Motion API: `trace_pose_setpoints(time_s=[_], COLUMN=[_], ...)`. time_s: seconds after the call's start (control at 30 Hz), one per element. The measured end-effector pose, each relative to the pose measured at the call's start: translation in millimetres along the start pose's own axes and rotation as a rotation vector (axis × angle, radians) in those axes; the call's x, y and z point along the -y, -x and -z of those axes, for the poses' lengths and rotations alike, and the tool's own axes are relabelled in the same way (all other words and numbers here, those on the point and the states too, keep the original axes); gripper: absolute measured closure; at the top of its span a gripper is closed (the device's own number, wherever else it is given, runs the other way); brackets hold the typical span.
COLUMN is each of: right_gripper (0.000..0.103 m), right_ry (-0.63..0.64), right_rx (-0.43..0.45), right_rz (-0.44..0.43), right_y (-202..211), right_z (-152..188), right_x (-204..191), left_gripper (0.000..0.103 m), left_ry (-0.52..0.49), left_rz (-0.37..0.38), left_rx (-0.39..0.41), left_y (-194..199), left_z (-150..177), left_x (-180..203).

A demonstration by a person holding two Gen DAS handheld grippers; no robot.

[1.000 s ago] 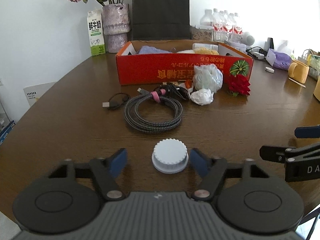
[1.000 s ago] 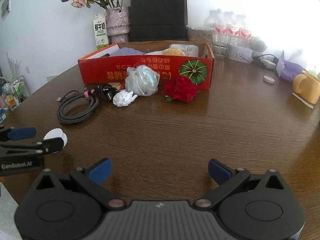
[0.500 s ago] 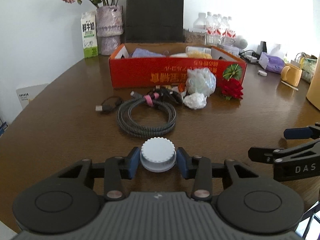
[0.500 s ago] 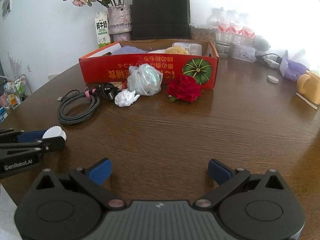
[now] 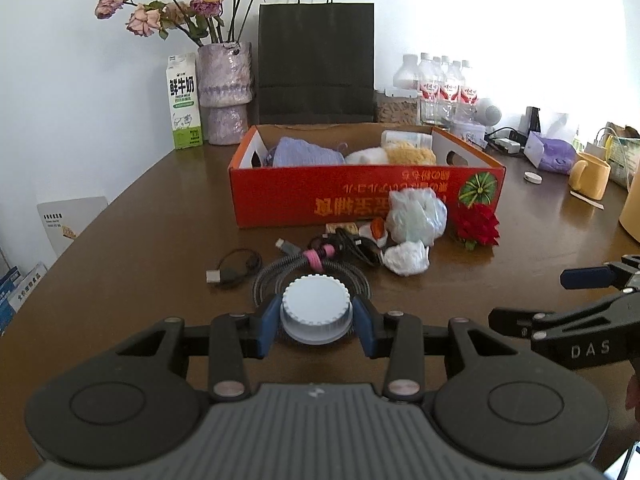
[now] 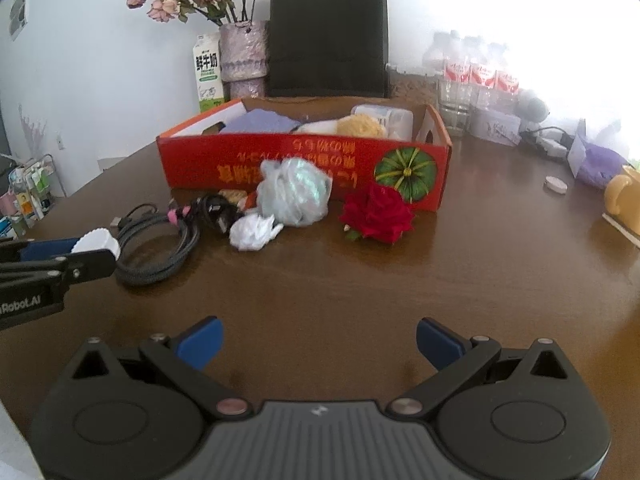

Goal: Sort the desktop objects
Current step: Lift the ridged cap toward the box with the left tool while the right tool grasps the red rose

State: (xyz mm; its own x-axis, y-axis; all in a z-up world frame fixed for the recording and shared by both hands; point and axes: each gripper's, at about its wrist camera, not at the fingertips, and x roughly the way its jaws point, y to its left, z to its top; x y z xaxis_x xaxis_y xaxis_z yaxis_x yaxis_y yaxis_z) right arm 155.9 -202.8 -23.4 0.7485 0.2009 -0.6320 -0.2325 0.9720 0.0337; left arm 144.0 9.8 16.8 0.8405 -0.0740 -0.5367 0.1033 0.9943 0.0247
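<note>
My left gripper point(image 5: 317, 318) is shut on a white ridged jar lid point(image 5: 317, 312) and holds it above the table, in front of a coiled grey cable point(image 5: 344, 272). The lid also shows in the right wrist view point(image 6: 97, 243). A red cardboard box point(image 5: 360, 196) with several soft items stands behind. In front of it lie a plastic bag point(image 5: 418, 216), a crumpled tissue point(image 5: 406, 258) and a red rose point(image 5: 478, 224). My right gripper point(image 6: 318, 344) is open and empty over bare table, to the right of the left one.
A black paper bag point(image 5: 316, 64), a vase of dried flowers point(image 5: 225, 92), a milk carton point(image 5: 183, 102) and water bottles point(image 5: 444, 88) line the back. A yellow mug point(image 5: 590, 174) and a small white disc point(image 5: 533, 178) sit at the right. A thin black cable point(image 5: 232, 268) lies at the left.
My left gripper closed on the white lid and lifted it off the table, moving forward over the coiled cable. My right gripper stayed open and rose a little.
</note>
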Motion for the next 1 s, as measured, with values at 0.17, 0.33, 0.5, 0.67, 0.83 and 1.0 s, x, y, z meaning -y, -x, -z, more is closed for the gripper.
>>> trace_pose_setpoints(time_s=[0.17, 0.33, 0.5, 0.67, 0.83, 1.0], right_gripper=[0.0, 0.0, 0.001, 0.006, 0.021, 0.049], right_ry=[-0.006, -0.003, 0.004, 0.008, -0.004, -0.035], right_rx=[0.02, 0.024, 0.019, -0.007, -0.033, -0.032], right_rz=[0.031, 0.059, 0.077, 0.088, 0.077, 0.042], right_y=[-11, -30, -53, -76, -93, -95], right_z=[-18, -37, -55, -68, -74, -74], right_x=[12, 23, 31, 36, 43, 50], left_gripper=[0.062, 0.062, 0.062, 0.062, 0.062, 0.062], left_ry=[-0.005, -0.002, 0.001, 0.017, 0.02, 0.024], left_rz=[0.006, 0.01, 0.005, 0.001, -0.007, -0.011], left_rx=[0.014, 0.022, 0.03, 0.019, 0.002, -0.007], left_y=[-11, -28, -46, -63, -75, -80], left_z=[-13, -30, -45, -57, -64, -69], left_x=[0, 0, 1, -2, -5, -7])
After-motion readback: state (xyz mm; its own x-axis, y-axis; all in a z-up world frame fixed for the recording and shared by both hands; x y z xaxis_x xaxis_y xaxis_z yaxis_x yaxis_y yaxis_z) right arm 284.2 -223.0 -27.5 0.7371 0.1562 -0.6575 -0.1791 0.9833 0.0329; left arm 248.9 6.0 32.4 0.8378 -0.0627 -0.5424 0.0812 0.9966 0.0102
